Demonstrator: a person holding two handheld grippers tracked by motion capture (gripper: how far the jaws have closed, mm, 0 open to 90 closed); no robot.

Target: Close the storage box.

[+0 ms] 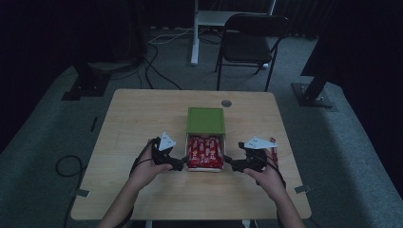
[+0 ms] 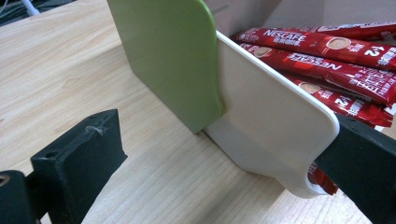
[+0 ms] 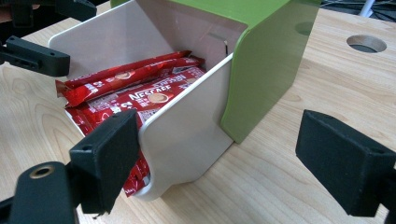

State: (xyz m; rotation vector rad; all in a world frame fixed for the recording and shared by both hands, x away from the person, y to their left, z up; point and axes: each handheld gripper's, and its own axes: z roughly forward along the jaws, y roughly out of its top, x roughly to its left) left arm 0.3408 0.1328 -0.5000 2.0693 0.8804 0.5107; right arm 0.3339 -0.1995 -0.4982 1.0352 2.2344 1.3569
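A white plastic drawer [image 1: 205, 167] filled with red Nescafé coffee-stick sachets [image 1: 205, 152] stood pulled partway out of its green box-shaped sleeve [image 1: 205, 119], near the middle of the light wooden tabletop [image 1: 142, 109]. The drawer's long axis ran from the far side toward the person, its open end pointing at the person; the sachets lay along that same axis.

The left gripper [image 1: 179, 164] was at the drawer's left front corner. In the left gripper view its jaws were spread, straddling the white side wall [image 2: 271, 126], one jaw outside over the wood and the other inside against the sachets [image 2: 327, 51].

The right gripper [image 1: 229, 163] was at the right front corner. In the right gripper view its jaws were also spread, one inside the drawer by the sachets [image 3: 140, 93], the other outside, apart from the wall [image 3: 187, 126].

One loose red sachet [image 1: 273, 148] lay on the tabletop just beyond the right hand [image 1: 263, 178].
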